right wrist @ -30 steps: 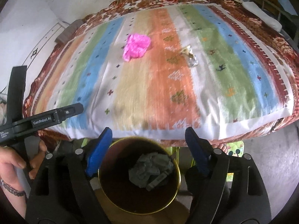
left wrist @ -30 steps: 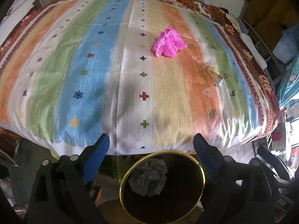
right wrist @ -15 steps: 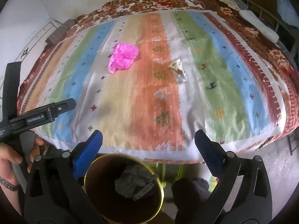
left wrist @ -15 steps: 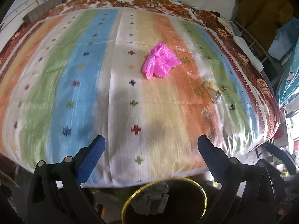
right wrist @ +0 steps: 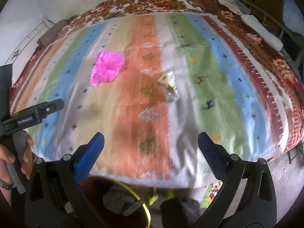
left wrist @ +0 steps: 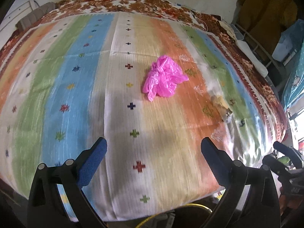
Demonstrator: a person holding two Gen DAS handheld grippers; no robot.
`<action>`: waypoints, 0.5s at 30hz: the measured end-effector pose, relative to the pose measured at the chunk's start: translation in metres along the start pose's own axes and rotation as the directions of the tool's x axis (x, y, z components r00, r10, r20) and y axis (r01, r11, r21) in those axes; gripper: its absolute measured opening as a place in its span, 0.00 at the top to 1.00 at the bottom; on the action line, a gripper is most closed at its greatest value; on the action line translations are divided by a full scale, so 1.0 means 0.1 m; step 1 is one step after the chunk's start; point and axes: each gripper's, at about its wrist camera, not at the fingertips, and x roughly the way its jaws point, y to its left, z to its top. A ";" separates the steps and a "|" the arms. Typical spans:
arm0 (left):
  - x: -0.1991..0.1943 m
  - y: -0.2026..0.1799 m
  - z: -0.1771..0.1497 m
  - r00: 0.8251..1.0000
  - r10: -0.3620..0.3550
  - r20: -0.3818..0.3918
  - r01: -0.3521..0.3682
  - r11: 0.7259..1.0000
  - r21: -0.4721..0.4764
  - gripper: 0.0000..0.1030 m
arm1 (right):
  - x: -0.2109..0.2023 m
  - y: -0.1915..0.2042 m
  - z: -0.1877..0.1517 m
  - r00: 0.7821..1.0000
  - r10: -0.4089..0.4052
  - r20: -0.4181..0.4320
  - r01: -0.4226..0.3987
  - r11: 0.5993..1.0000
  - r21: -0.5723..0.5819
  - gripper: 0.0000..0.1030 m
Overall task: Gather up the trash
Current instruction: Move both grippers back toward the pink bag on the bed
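The left gripper (left wrist: 153, 150) hangs over the near part of the bed (left wrist: 79, 87), jaws spread wide with nothing between them. A crumpled pink plastic bag (left wrist: 163, 78) lies on the striped bedcover (left wrist: 117, 133). A small pale wrapper (left wrist: 221, 104) lies apart, right of the bag. A yellow bin rim (left wrist: 190, 208) shows below the bed edge.

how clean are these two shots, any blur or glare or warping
Left wrist view: motion smear across the striped blanket, the small wrapper is soft, the pink bag reads clearly, and fisheye bulges the bed. Right wrist view: similar smear, glare washes out the pink bag, the bin sits in shadow.
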 end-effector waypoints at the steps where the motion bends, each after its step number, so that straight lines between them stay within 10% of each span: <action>1: 0.03 0.00 0.02 1.000 -0.002 -0.002 0.002 1.000 0.002 0.06 | 0.06 -0.04 0.02 1.000 -0.005 -0.008 0.005 1.000 0.009 0.09; 15: 0.39 -0.02 0.45 0.999 -0.036 -0.029 0.036 0.999 0.005 0.08 | 0.58 -0.21 0.43 1.000 -0.003 0.012 0.003 1.000 0.012 0.09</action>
